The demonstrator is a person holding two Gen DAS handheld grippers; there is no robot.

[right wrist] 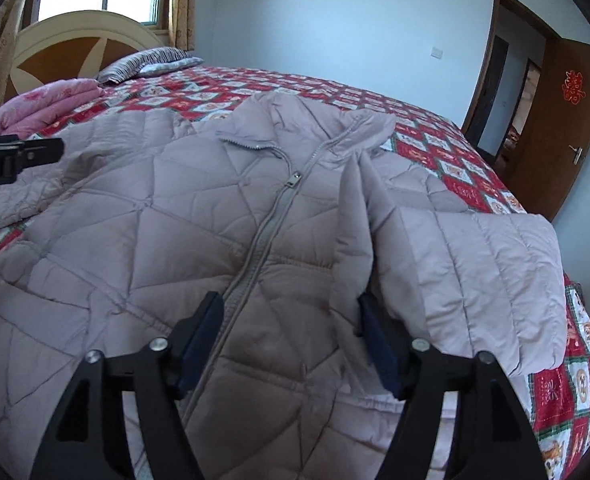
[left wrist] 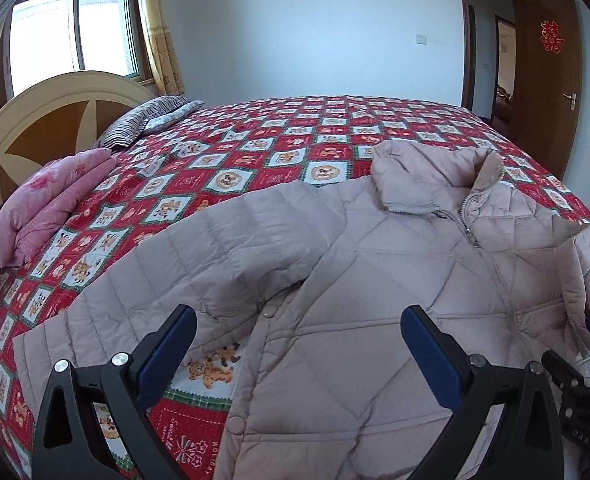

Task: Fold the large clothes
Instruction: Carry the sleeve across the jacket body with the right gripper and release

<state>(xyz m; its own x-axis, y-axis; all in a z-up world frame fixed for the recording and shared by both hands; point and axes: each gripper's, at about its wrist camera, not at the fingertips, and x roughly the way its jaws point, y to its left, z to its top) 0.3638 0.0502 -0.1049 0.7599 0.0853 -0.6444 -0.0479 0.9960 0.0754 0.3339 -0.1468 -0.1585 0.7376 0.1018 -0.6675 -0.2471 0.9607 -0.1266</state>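
A pale pink quilted puffer jacket lies front up and zipped on the bed, collar toward the far side; it also shows in the right wrist view. Its left sleeve stretches out over the bedspread. Its right sleeve lies bent beside the body. My left gripper is open, hovering over the armpit and side seam with nothing between the fingers. My right gripper is open just above the jacket's front by the zipper, its right finger against the fold at the right sleeve.
The bed has a red patchwork bedspread. A folded pink quilt and a striped pillow lie by the headboard. A window sits behind it. An open brown door stands at the right.
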